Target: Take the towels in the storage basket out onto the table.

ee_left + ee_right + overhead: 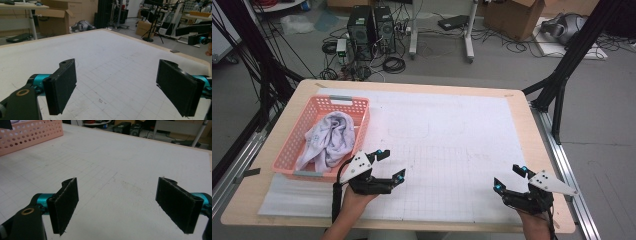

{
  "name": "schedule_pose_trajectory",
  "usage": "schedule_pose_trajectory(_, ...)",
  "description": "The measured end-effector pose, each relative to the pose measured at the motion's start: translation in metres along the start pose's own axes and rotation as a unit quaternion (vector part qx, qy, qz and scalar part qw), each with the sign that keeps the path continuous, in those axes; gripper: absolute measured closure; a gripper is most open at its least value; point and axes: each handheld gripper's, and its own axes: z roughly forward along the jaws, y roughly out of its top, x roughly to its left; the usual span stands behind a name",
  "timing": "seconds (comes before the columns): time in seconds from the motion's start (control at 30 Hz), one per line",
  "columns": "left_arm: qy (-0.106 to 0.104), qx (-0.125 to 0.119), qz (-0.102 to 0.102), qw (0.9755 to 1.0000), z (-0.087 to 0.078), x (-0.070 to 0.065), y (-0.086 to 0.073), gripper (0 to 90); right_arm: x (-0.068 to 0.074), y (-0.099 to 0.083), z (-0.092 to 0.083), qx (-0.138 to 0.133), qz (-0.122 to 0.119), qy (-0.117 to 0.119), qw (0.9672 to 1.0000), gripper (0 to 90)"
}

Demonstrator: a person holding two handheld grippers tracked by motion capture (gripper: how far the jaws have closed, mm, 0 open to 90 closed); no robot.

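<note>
A pink perforated basket (338, 106) stands at the table's left and holds a crumpled pale cloth (330, 136). My left gripper (391, 164) hovers just right of the basket's near corner, jaws wide open and nothing between them. Its own view shows both black pads (61, 86) apart over the gridded white mat (107, 62). Near the front right edge my right gripper (508, 178) is open too, and empty. In the right gripper view its pads (64, 203) frame bare mat, and the basket (27, 135) sits far off at the upper left.
The white gridded mat (452, 145) covers most of the wooden table (539, 150). Past the far edge the floor holds computer towers (372, 30), cables and cardboard boxes (517, 17). Black frame legs (562, 75) stand to the right.
</note>
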Motion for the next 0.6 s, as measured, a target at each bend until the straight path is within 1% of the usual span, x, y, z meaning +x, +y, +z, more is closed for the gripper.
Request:
schedule_pose_trajectory(0.03, 0.0, 0.001, 0.003, 1.0, 0.0002, -0.0001, 0.0, 16.9, -0.0001, -0.0002, 0.0, 0.002, 0.001, 0.001, 1.0, 17.4)
schedule_pose_trajectory(0.1, -0.002, 0.002, 0.001, 1.0, 0.0006, -0.0006, -0.0001, 16.9, 0.0, -0.0004, 0.0003, 0.0, 0.005, 0.0, 1.0, 17.3)
schedule_pose_trajectory(0.17, 0.0, 0.007, 0.005, 1.0, 0.0014, -0.0006, -0.0004, 17.0, -0.0008, -0.0005, 0.0009, 0.0, 0.005, 0.003, 1.0, 17.3)
schedule_pose_trajectory(0.23, 0.003, 0.009, 0.003, 1.0, 0.0023, -0.0009, -0.0011, 16.9, -0.001, -0.0011, 0.0013, 0.0, 0.009, 0.001, 1.0, 17.3)
schedule_pose_trajectory(0.37, 0.0, 0.012, 0.003, 0.9999, 0.0034, -0.0003, -0.0018, 16.9, -0.0039, -0.0028, 0.0012, 0.0, 0.022, 0.001, 0.9998, 17.3)
schedule_pose_trajectory(0.4, 0.0, 0.012, 0.003, 0.9999, 0.0034, -0.0003, -0.0018, 16.9, -0.0047, -0.0032, 0.0012, 0.006, 0.028, 0.001, 0.9996, 17.3)
schedule_pose_trajectory(0.47, 0.0, 0.014, 0.006, 0.9999, 0.0037, 0.0001, -0.0022, 16.9, -0.0045, -0.0025, 0.0012, 0.008, 0.028, -0.002, 0.9996, 17.3)
schedule_pose_trajectory(0.6, -0.001, 0.009, 0.004, 1.0, 0.0015, -0.0017, -0.0011, 16.9, -0.0015, -0.0017, 0.0011, 0.011, 0.02, -0.001, 0.9997, 17.3)
